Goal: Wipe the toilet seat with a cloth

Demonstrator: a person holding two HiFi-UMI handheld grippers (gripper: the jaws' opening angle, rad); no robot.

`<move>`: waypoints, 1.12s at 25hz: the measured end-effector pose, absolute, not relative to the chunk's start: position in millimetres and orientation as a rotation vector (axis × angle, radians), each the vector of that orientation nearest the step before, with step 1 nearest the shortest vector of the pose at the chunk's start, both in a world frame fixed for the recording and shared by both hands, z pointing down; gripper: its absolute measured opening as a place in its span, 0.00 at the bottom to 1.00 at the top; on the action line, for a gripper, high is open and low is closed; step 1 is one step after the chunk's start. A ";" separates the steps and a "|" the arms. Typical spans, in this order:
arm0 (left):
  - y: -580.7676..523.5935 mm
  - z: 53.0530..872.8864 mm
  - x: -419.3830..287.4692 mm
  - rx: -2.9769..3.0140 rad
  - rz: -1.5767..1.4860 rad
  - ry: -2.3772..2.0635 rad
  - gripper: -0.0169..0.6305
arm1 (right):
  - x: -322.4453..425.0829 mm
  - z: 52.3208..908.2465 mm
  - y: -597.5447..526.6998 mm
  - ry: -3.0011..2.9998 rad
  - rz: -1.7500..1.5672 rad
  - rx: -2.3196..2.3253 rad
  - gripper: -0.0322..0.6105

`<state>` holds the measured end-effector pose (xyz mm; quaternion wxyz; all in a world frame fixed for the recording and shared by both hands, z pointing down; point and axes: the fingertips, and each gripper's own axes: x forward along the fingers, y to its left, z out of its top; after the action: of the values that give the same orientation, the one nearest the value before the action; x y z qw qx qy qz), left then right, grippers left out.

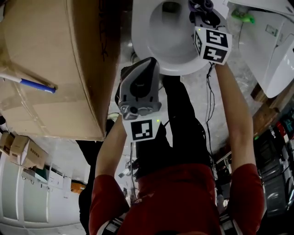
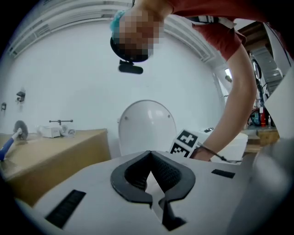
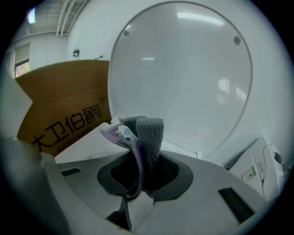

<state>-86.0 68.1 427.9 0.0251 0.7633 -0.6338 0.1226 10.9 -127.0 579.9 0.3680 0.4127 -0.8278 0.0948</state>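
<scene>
The white toilet (image 1: 154,43) stands at the top of the head view, its lid (image 3: 183,78) raised upright behind the bowl. My right gripper (image 1: 202,10) reaches over the far right of the rim, shut on a folded grey and purple cloth (image 3: 148,133) that sticks up between its jaws. A small label shows on the cloth's fold. My left gripper (image 1: 146,64) hangs in front of the bowl, nearer my body and apart from the toilet. Its jaws (image 2: 149,160) are shut with nothing between them. The left gripper view shows the lid (image 2: 147,126) and the right gripper's marker cube (image 2: 186,142).
A large cardboard box (image 1: 55,59) stands close to the toilet's left, with a blue-handled tool (image 1: 32,84) on top. A white unit (image 1: 271,46) with a green part (image 1: 243,17) sits to the right. Cables (image 1: 210,101) hang below the right arm. Small boxes (image 1: 18,147) lie on the floor.
</scene>
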 end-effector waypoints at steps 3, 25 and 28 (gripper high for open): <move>63.4 418.4 -98.2 2.330 0.310 -1.992 0.05 | -0.3 593.5 -160.0 -2.052 0.201 1.093 0.17; 81.6 406.4 -155.8 2.184 0.162 -2.061 0.05 | -122.4 616.6 -143.0 -2.004 -0.034 0.855 0.17; 89.8 404.0 -164.1 2.166 0.148 -2.084 0.05 | -147.9 617.0 -130.6 -2.041 -0.133 0.719 0.17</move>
<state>-164.1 89.8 404.0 0.0661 0.7182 -0.6909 0.0489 -147.9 -130.6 617.0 0.4676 0.2931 -0.8322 -0.0541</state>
